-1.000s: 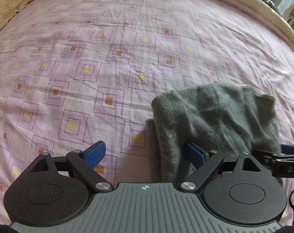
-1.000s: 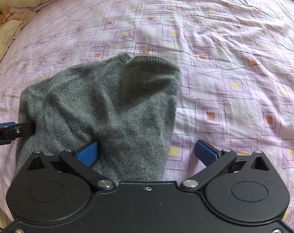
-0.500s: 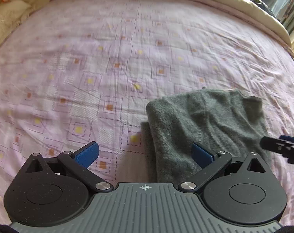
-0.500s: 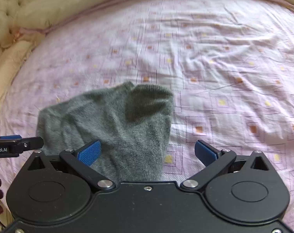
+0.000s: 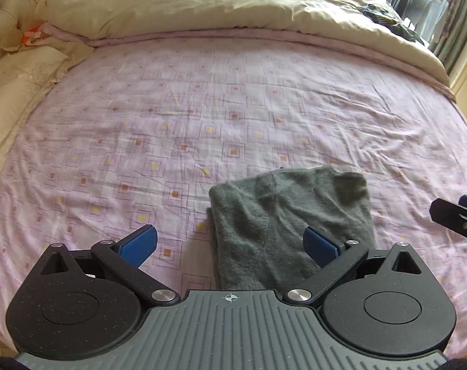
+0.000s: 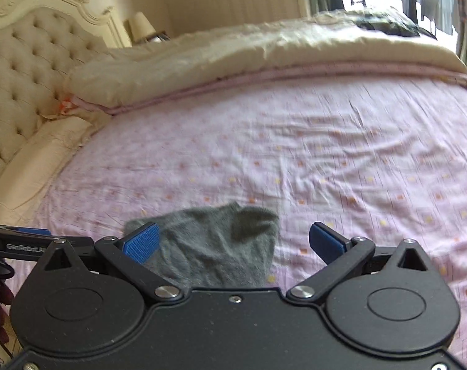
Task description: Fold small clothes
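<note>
One grey knitted garment lies folded on the pink patterned bedsheet, near its front edge, soft and slightly rumpled, one corner turned dark. Left gripper and right gripper hover above, jaws spread wide, holding nothing.

Black linkages, blue fingers (ribbed grey housing).

A soft, fuzzy grey knit garment is seen on a thin, creased cotton-like sheet. The headboard is upholstered in tufted, faintly sheened fabric; a matt, rumpled duvet is shown.
</note>
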A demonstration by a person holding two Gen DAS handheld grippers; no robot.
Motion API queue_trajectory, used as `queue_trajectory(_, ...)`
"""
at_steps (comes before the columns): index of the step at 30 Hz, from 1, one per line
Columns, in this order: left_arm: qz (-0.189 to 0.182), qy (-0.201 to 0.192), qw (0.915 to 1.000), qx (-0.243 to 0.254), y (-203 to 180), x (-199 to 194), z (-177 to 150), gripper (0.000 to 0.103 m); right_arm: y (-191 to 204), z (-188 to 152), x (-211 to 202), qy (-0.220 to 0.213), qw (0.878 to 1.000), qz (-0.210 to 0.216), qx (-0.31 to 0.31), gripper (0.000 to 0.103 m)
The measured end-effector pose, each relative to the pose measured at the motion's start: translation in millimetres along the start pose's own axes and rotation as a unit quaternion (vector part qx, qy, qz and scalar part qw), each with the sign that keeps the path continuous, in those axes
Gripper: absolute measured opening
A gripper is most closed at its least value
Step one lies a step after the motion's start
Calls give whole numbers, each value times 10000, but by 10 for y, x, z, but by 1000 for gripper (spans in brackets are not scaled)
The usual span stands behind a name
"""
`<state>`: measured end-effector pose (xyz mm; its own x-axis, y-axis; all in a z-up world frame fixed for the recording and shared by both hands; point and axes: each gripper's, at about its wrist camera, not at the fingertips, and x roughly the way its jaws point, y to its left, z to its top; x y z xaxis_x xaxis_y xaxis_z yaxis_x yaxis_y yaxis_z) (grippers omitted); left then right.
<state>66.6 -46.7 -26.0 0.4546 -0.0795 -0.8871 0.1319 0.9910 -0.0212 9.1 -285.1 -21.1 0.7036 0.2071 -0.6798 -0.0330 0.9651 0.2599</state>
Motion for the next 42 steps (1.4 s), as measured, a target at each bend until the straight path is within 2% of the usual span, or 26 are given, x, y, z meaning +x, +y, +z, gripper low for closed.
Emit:
queue_trajectory(3,254,-147,9996,-11,-76,-200,-30,102,45,41,-181,-201,9993,303,-47,103)
queue_trajectory(7,601,-259,9977,-149,-120,-413,-70,102,120,17,-330,-223,9986,448,-188,103)
queue_trajectory(9,718,-306,9967,-240,-125,-491,-97,102,157,-11,-382,-201,9989,337,-251,103)
queue_trajectory(14,968,-337,9944,-272,-152,-630,-171,102,248,-104,-542,-247,9988,-237,-352,103)
queue_trajectory(18,833,-257,9957,-309,-152,-683,-254,102,268,-109,-586,-84,9983,-460,-342,102)
queue_trajectory(22,524,-117,9978,-392,-158,-699,-358,102,330,-121,-611,91,9939,-948,-561,102)
queue_trajectory(24,476,-60,9981,-391,-174,-699,-406,102,325,-140,-611,189,9940,-865,-640,102)
queue_trajectory(28,475,52,9982,-363,-211,-686,-503,102,258,-195,-592,524,9965,-514,-389,102)
queue_trajectory(37,396,456,9977,-311,-266,-538,-679,102,249,-375,-513,1039,9929,-393,-432,102)
queue_trajectory(42,396,625,9968,-297,-272,-451,-759,102,181,-443,-464,1265,9910,-405,-164,102)
